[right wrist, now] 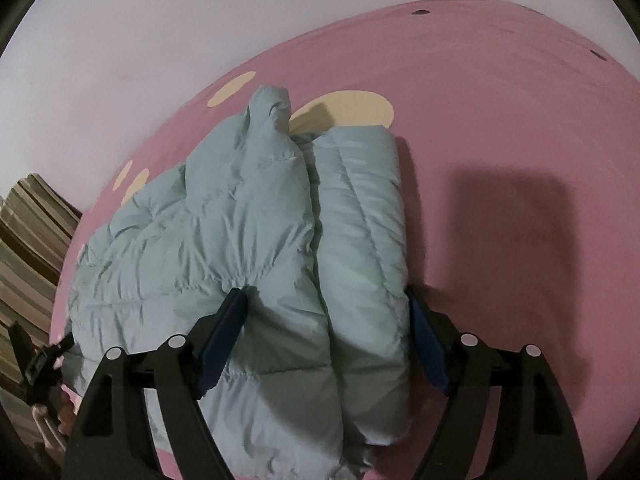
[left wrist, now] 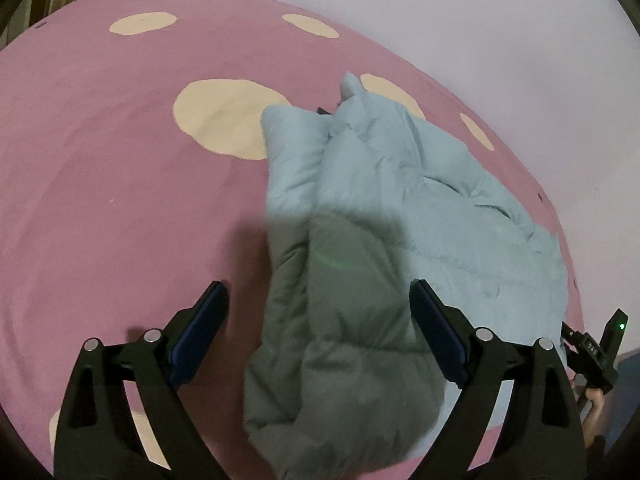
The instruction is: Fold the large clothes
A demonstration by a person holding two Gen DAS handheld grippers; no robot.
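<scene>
The left gripper (left wrist: pixel 320 320) is hanging with its black, blue-padded jaws spread wide, tilted down over the near end of the pale blue-green quilted puffer jacket (left wrist: pixel 400 208). The jacket's shadowed near fold is lying between the two pads, yet neither pad is pressing on it; the left-hand pad is standing over bare bedding and the right-hand one over the padded cloth.

The jacket is lying on the pink bedsheet with large cream spots (left wrist: pixel 120 180), bundled into a long, thick roll. Its long axis is running away from both grippers, from the near edge of the bed toward the pale lilac wall (left wrist: pixel 440 20). A narrow end, perhaps a sleeve or collar, is poking up at the far end.

Further right, the right gripper (right wrist: pixel 328 312) is also standing spread, straddling the jacket's near end. Its left-hand pad is resting against or just above the puckered seam, and its right-hand pad is sitting just beside the outer edge of the rolled side panel; whether either is truly touching I cannot tell. Nothing looks pinched.

Both grippers are sitting at the same near end, side by side, so neither is clearly nearer. Judging by this, the coming fold would likely bring the near end toward the far end along that long axis.
</scene>
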